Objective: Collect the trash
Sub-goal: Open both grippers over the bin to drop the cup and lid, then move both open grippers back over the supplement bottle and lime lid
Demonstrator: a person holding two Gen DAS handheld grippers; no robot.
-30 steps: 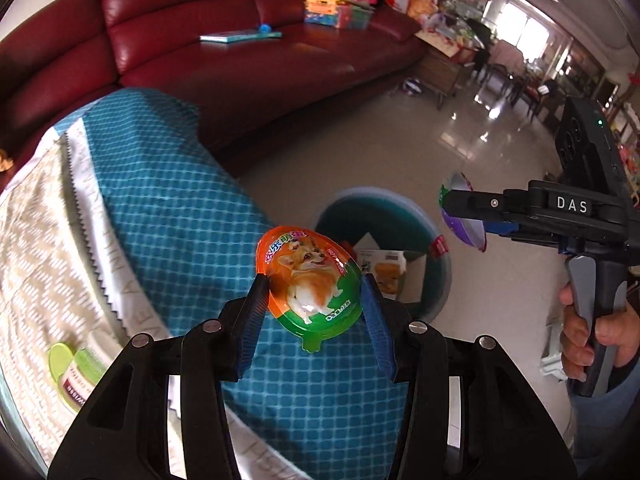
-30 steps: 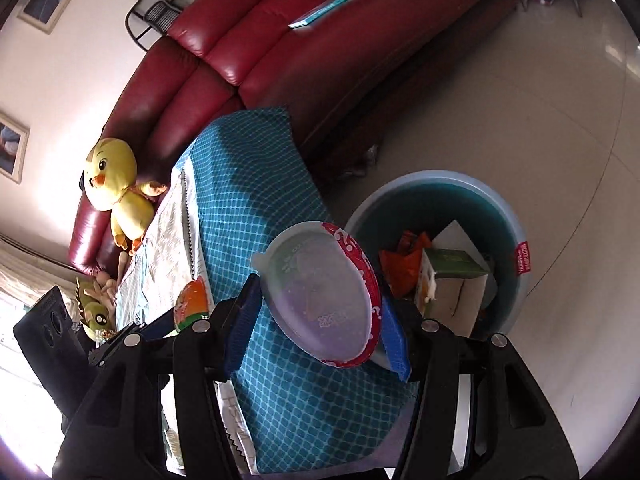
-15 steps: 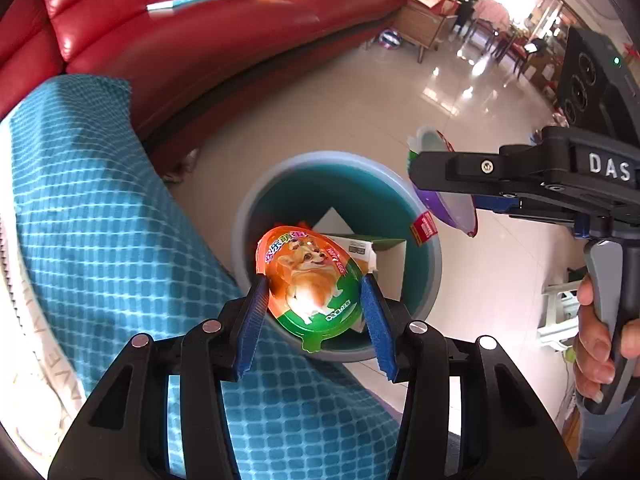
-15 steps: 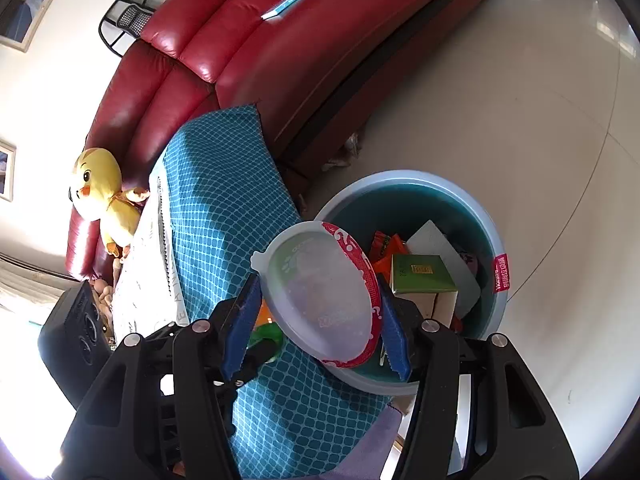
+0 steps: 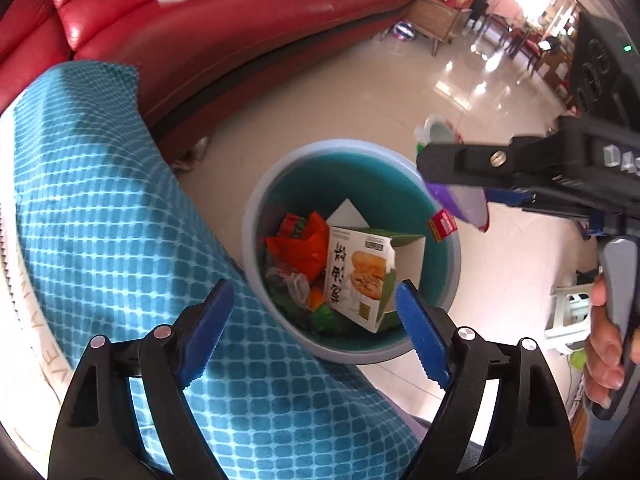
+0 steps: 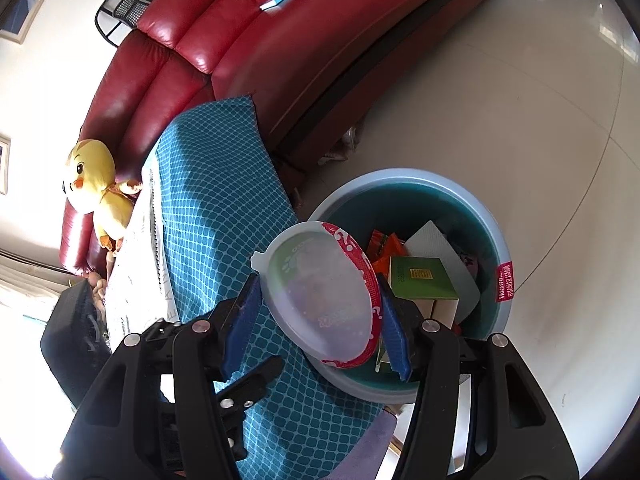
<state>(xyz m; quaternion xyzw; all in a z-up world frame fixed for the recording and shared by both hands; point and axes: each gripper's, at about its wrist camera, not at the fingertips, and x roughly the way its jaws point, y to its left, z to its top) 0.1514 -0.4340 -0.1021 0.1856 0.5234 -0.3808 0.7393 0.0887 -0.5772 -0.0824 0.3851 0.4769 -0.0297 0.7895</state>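
Beside the red sofa (image 5: 240,40), your left gripper (image 5: 316,332), jaws just opened, hangs empty over the bin (image 5: 450,280); your right gripper (image 6: 320,316) clamps 1 red-rimmed clear lid (image 6: 320,292).

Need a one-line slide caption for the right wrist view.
Right gripper holds a plastic lid at the rim of the half-full bin.
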